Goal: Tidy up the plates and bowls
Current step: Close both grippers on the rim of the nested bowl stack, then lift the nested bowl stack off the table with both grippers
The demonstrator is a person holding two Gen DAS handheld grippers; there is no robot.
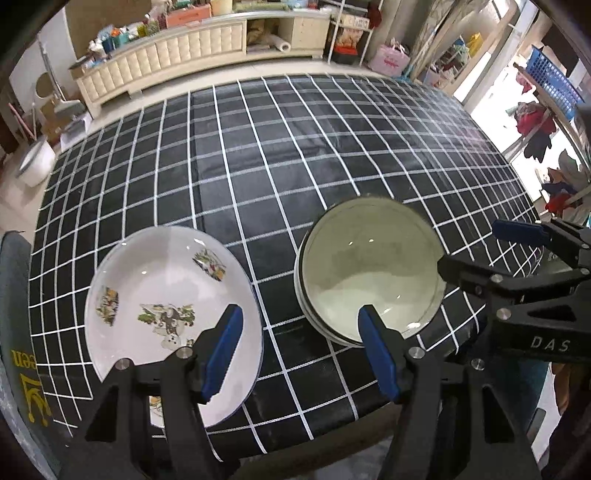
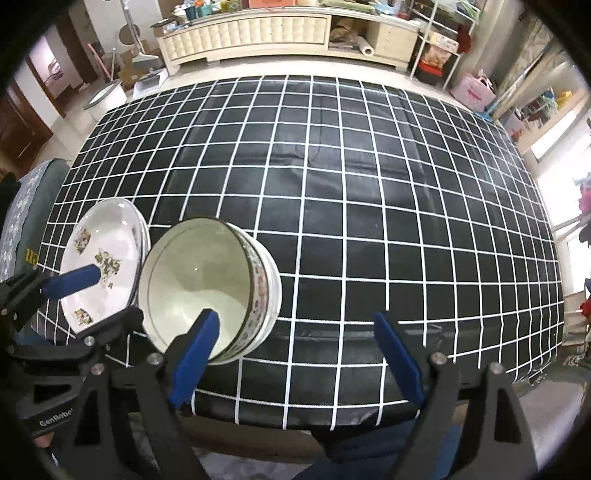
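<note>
Your left hand-held gripper and right hand-held gripper gape wide, holding nothing. Stacked bowls, seemingly two, sit beside the plates on the worktop.

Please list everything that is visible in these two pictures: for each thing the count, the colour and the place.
White ceramic plates with printed pictures: a stack, count unclear, near-left part of the table.
Pale ceramic bowls with patterned outer band: a nested stack, count unclear, right of the plates.
Black tablecloth with white grid lines: one, covering the table.
Cream cabinet: one, by the far wall.
Pink bag: one, on the floor, far right.
Left gripper: black, blue pads, open, above plates and bowls.
Right gripper: black, blue pads, open, beside the bowls.
</note>
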